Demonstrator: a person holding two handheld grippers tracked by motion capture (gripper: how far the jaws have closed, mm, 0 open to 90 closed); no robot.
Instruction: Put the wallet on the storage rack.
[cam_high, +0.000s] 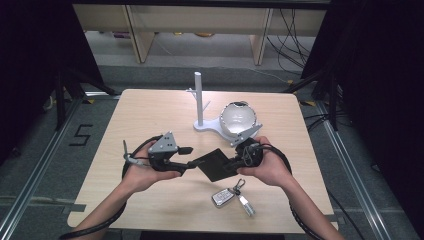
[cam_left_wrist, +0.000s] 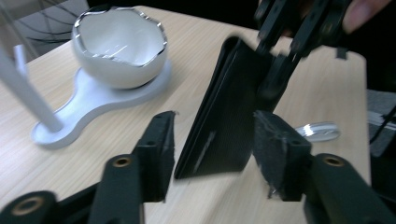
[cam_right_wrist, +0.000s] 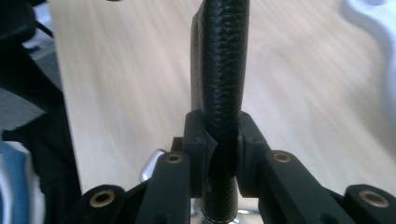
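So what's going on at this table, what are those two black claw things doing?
A person holds a gripper in each hand and is passing a black leather wallet from one to the other above the table. The right gripper is clamped on the wallet's edge. The left gripper stands open around its other end without pressing it. A car key lies nearby, and a white bowl sits on a stand behind.

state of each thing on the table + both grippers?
wallet: folded shut, held off the table, on edge
right gripper: shut on wallet
left gripper: open, jaws either side of wallet, pads clear of it
bowl: upright on stand, looks empty
stand: upright, nothing hung
key fob: flat on table
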